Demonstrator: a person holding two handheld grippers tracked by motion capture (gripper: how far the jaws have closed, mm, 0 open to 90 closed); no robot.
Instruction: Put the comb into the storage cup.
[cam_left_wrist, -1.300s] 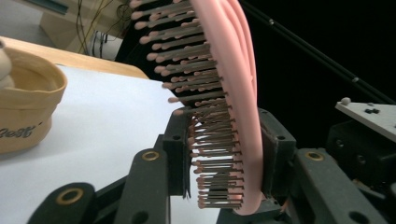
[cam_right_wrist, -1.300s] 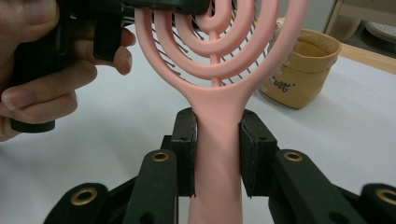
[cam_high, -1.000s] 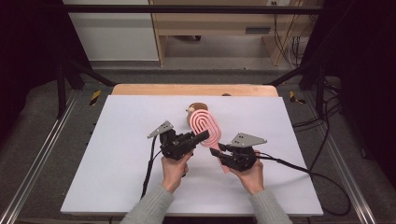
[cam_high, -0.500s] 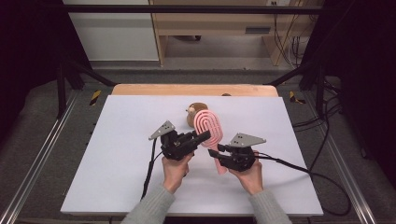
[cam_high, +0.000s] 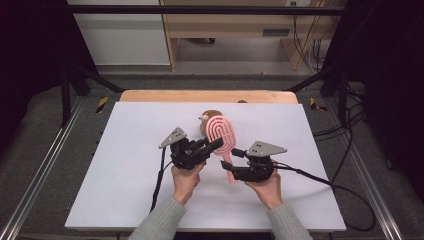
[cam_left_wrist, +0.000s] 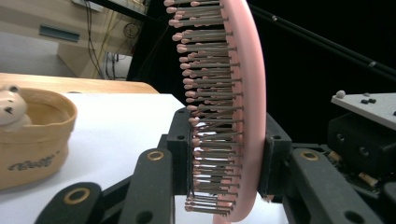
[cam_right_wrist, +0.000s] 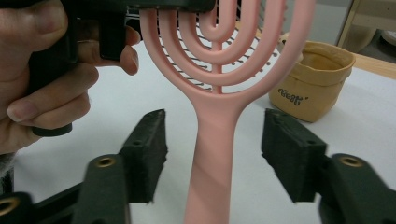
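Observation:
A pink hairbrush (cam_high: 223, 131) stands on edge above the white table (cam_high: 120, 150). My left gripper (cam_high: 215, 145) is shut on the brush head (cam_left_wrist: 245, 93), one pad (cam_left_wrist: 181, 149) against the bristles and the other against its back. My right gripper (cam_right_wrist: 212, 154) is open, and its jaws have just been opening. The brush handle (cam_right_wrist: 212, 135) rises between its pads (cam_right_wrist: 148, 149) with a gap on each side. In the high view the right gripper (cam_high: 231, 159) sits at the handle (cam_high: 229, 170).
A small tan fabric basket (cam_right_wrist: 310, 84) holding a bear figure (cam_left_wrist: 9, 107) stands just behind the brush (cam_high: 206, 122). A wooden strip (cam_high: 200, 96) borders the table's far edge. Black cables trail off to the right (cam_high: 320, 180).
The right gripper's jaws have spread apart from the brush handle. The left gripper still grips the brush head in the same place, and both hands have stayed put.

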